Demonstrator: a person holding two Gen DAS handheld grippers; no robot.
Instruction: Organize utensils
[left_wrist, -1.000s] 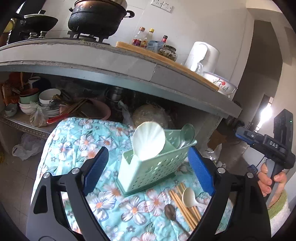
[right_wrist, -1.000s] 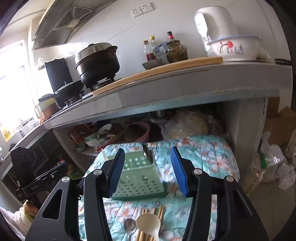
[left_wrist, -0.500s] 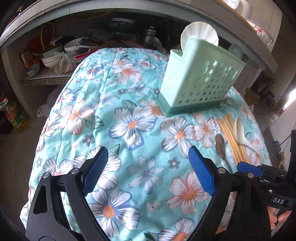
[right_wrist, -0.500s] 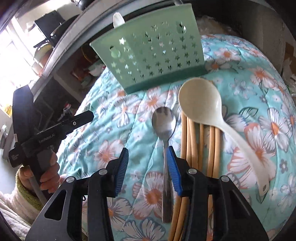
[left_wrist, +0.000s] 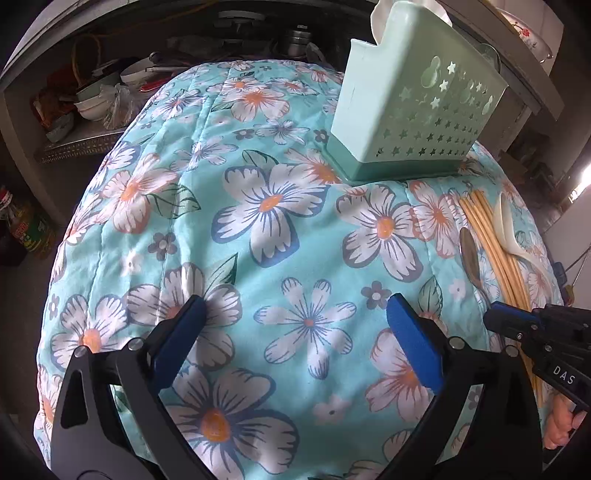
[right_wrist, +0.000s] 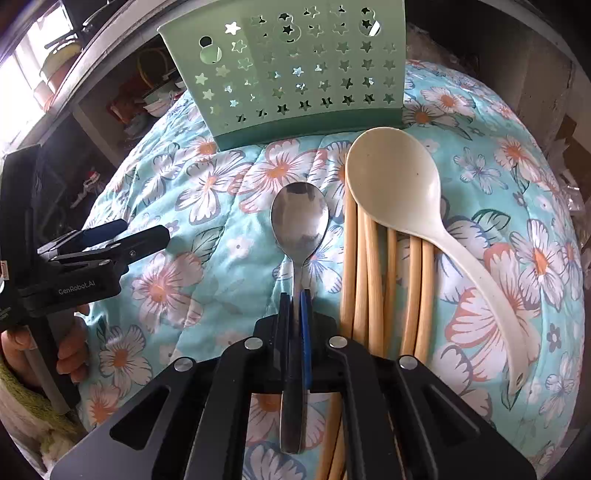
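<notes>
A metal spoon (right_wrist: 300, 221) lies on the floral cloth (right_wrist: 221, 258), bowl toward the green utensil basket (right_wrist: 295, 70). My right gripper (right_wrist: 295, 295) is shut on the spoon's handle. Right of it lie several bamboo chopsticks (right_wrist: 373, 266) with a cream plastic spoon (right_wrist: 399, 184) across them. In the left wrist view my left gripper (left_wrist: 291, 306) hovers over bare cloth, its jaws opening wide with nothing between them. The basket (left_wrist: 413, 107) stands beyond it, and the metal spoon (left_wrist: 469, 254), chopsticks (left_wrist: 495, 243) and cream spoon (left_wrist: 506, 229) lie at far right by the right gripper (left_wrist: 495, 317).
A concrete counter overhangs behind the basket. Under it a shelf (left_wrist: 81, 144) is crowded with bowls, bags and pans. A bottle (left_wrist: 26, 229) stands on the floor at left. The cloth drops off at its rounded edges. A hand (right_wrist: 70, 350) holds the left gripper's handle.
Both grippers dropped and tipped down toward the cloth. The right gripper's jaws closed onto the metal spoon's handle. The left gripper's jaws spread a little wider.
</notes>
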